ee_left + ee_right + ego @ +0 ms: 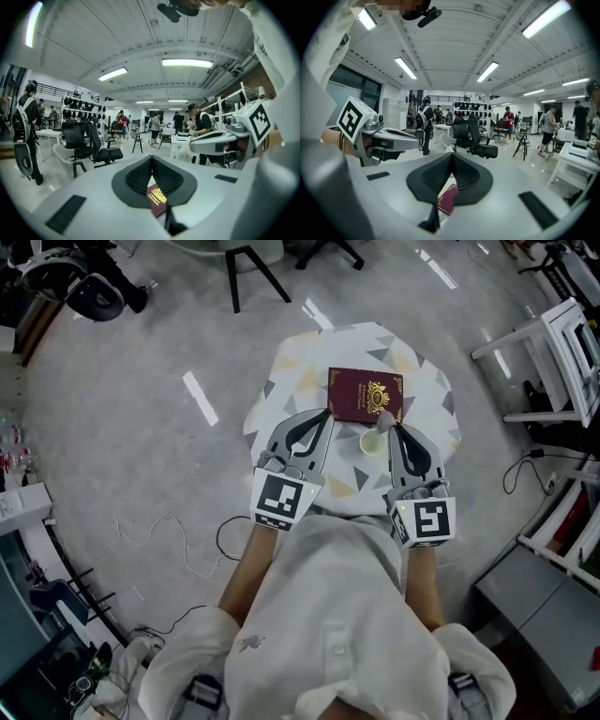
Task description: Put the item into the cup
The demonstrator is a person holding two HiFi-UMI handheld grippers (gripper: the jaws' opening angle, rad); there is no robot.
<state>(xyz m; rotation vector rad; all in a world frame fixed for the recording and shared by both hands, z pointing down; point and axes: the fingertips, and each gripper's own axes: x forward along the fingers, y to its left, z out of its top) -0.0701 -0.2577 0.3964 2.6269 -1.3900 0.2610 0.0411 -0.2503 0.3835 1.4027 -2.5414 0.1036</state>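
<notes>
On a small round table with a patterned cloth lies a maroon booklet with a gold crest. Just in front of it stands a pale cup. My right gripper is shut on a small pale item, held right above the cup's far rim. The left gripper view shows the pale item hanging from the right gripper's tip. My left gripper is shut and empty, with its tip at the booklet's left edge. Under both pairs of shut jaws the booklet shows through.
Black chair legs stand on the grey floor beyond the table. To the right is a white rack, and a grey box sits at the lower right. Cables lie on the floor at the left. People and office chairs fill the room behind.
</notes>
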